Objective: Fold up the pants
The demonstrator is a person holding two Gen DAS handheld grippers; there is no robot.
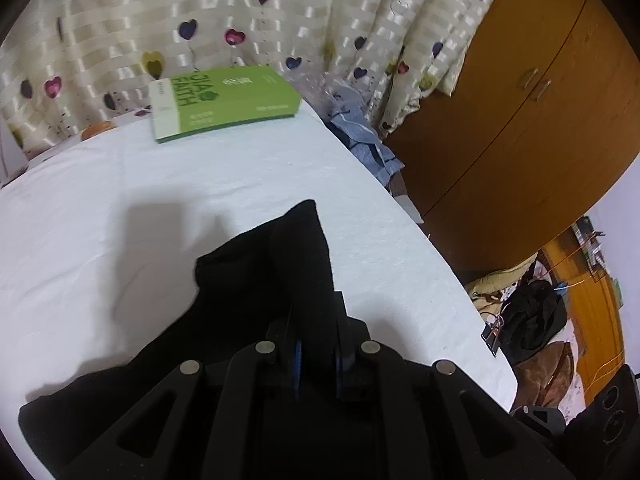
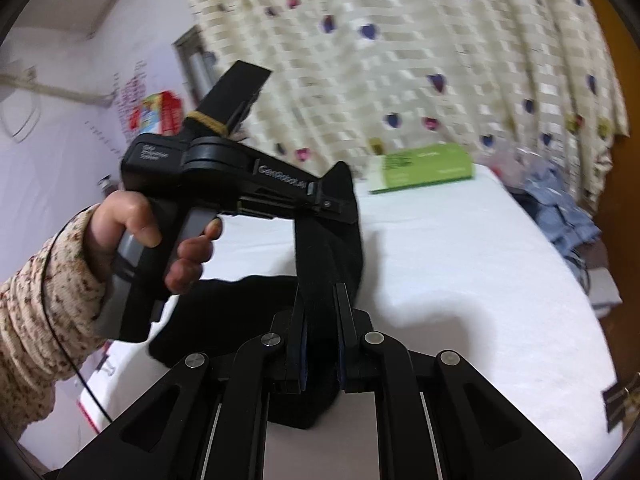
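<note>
Black fabric in both claws: we've got the pants (image 1: pixel 256 280) pinched at two points and raised off the white tablecloth (image 1: pixel 120 184), most of the cloth draped below and trailing on the table. Leftmost in the right wrist view, a hand (image 2: pixel 132 232) in a speckled knit sleeve (image 2: pixel 36 304) grips the left gripper (image 2: pixel 336 204), jaws pressed together on a raised fold of the pants, tip angled down. Left wrist view agrees: fabric bunched between the jaws, a peak of cloth standing above them. Moving right, the right gripper (image 2: pixel 320 320) is likewise clamped on a vertical band of the same black cloth, the two grasp points near each other. Further right and back, a green box (image 2: pixel 424 168) sits by the heart-print curtain (image 2: pixel 400 60), well apart from the garment; blue clothes (image 2: pixel 560 212) hang off the table's far-right edge. Our read: mid-fold, lift-and-carry phase, fold not yet laid. Next move calls for both grips held firm, carrying the lifted edge across over the resting part, keeping the span taut and level so it lands flat, clear of the green box, then releasing.
</note>
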